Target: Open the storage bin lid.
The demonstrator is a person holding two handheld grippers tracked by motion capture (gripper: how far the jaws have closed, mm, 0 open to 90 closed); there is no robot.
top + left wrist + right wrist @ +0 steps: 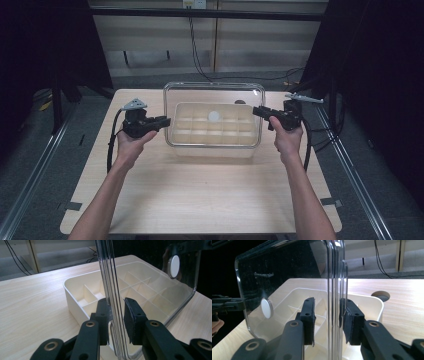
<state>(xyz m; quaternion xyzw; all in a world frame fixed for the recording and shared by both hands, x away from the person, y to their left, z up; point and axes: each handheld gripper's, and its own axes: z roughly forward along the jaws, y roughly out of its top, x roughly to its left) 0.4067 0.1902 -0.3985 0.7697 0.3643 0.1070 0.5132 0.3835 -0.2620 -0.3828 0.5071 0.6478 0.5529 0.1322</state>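
Clear lid (pixel 214 95) held above the cream divided box (pixel 215 129) on the surface (pixel 200 195), between both tools. Left hand-held gripper (pixel 165 120) clamped on lid's left edge; right hand-held gripper (pixel 257 111) clamped on its right edge. Lid transparent, rounded corners, ribbed rim, small white round knob (pixel 214 115) at centre.

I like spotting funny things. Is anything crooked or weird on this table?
Yes: the clear lid is off its cream divided box. It stands on edge above the box, pinched at its ends by the left gripper and right gripper. Nothing looks spilled or broken.
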